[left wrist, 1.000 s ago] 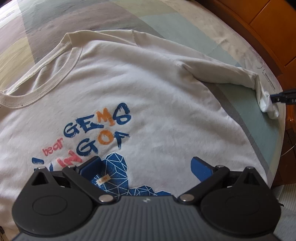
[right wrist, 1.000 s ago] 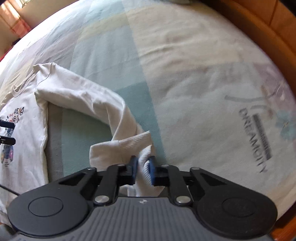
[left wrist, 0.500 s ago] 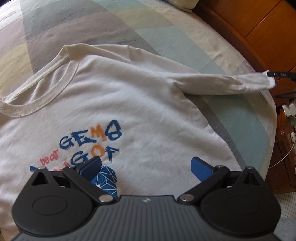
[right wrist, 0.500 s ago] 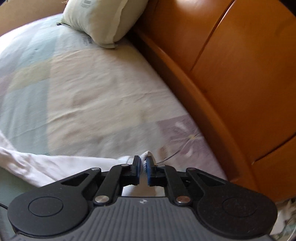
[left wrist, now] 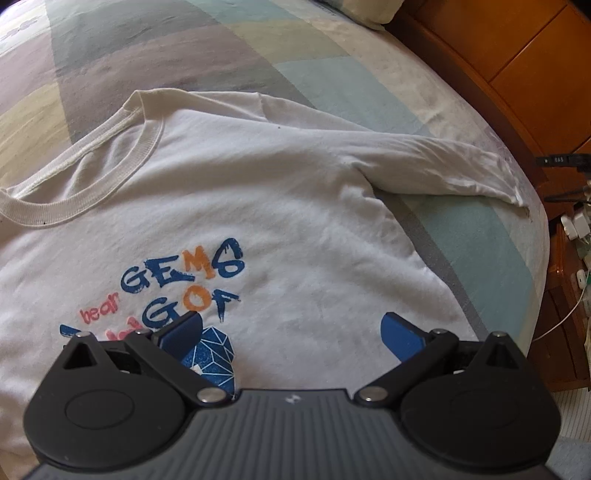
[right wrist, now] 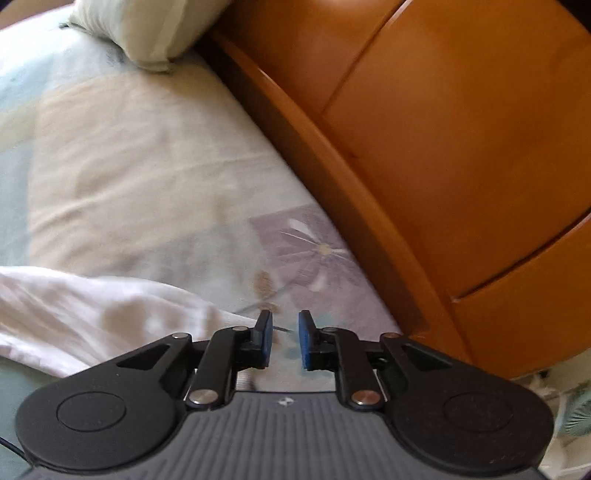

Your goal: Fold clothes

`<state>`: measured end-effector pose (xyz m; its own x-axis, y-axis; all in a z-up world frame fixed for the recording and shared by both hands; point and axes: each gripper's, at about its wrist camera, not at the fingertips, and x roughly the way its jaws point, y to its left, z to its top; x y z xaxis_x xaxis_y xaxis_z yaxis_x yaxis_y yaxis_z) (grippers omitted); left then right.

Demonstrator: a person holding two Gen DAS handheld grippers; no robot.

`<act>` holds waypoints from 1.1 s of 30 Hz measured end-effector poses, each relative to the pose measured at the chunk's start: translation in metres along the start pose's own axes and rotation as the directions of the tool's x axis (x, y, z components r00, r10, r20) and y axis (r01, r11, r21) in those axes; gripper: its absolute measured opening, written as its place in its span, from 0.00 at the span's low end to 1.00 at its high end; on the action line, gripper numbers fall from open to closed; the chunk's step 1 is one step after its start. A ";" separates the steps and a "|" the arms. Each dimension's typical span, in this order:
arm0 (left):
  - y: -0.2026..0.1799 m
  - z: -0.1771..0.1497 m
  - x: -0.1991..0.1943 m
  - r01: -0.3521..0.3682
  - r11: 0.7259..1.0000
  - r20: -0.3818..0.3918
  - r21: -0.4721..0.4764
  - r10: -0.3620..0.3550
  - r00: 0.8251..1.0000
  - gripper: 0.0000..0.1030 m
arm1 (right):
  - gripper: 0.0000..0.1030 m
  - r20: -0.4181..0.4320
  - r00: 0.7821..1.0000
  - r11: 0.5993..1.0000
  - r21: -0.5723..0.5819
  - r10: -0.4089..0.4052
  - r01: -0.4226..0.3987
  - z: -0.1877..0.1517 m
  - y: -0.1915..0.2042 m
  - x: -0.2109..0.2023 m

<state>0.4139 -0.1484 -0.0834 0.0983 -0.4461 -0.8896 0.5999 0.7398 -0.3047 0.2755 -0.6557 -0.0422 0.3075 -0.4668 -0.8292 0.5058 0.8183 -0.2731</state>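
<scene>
Sleeve laid out, R tongs just let go – spreading step before the first fold.

L wrist view: white shirt (left wrist: 258,206) lies face up on the bed (left wrist: 369,77), its sleeve (left wrist: 436,166) stretched toward the wooden bed frame (left wrist: 517,62); left gripper (left wrist: 291,328) hangs over the print w/ jaws wide, nothing between them. R wrist view: right gripper (right wrist: 284,338) at the bed edge, jaws have just been opening, narrow gap, empty; sleeve end (right wrist: 110,314) lies just beside. Pillow (right wrist: 147,29) far off. Next, prob.: regrip the sleeve and fold it inward over the chest.
</scene>
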 end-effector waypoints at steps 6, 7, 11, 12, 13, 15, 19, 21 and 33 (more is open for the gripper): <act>0.000 -0.002 0.004 -0.002 1.000 0.001 -0.010 0.002 1.000 0.99 | 0.30 0.087 0.883 0.881 -0.170 0.460 -0.442 0.038 0.089 -0.004; 0.000 -0.002 0.004 0.001 1.000 0.002 -0.012 -0.001 1.000 0.99 | 0.30 0.073 0.846 0.837 -0.216 0.528 -0.504 0.045 0.113 -0.001; 0.000 -0.003 0.006 0.009 1.000 0.016 -0.025 -0.009 1.000 0.99 | 0.30 -0.043 0.706 0.649 -0.357 0.707 -0.672 0.062 0.198 0.018; 0.001 -0.004 0.006 0.013 1.000 0.020 -0.029 -0.013 1.000 0.99 | 0.30 -0.082 0.686 0.611 -0.387 0.723 -0.690 0.063 0.216 0.024; 0.002 -0.004 0.006 0.017 0.999 0.025 -0.032 -0.016 1.000 0.99 | 0.30 -0.121 0.666 0.572 -0.415 0.736 -0.708 0.064 0.234 0.029; 0.004 -0.006 0.006 0.021 0.999 0.035 -0.041 -0.020 0.999 0.99 | 0.30 -0.184 0.660 0.529 -0.459 0.729 -0.713 0.059 0.256 0.032; 0.008 -0.009 0.005 0.025 0.999 0.057 -0.046 -0.023 0.998 0.99 | 0.20 -0.218 0.693 0.509 -0.535 0.687 -0.674 0.046 0.270 0.023; 0.011 -0.010 0.003 0.024 0.999 0.064 -0.049 -0.021 0.998 0.99 | 0.05 -0.230 0.706 0.506 -0.555 0.669 -0.660 0.047 0.275 0.018; 0.016 -0.010 -0.010 -0.015 1.000 0.094 -0.021 0.017 0.995 0.99 | 0.01 -0.048 0.820 0.629 -0.616 0.571 -0.474 0.097 0.309 0.024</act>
<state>0.4144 -0.1266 -0.0826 0.1828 -0.4791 -0.8585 0.5812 0.7570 -0.2986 0.5173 -0.4463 -0.0997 0.5017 0.1003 -0.8592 -0.3239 0.9428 -0.0790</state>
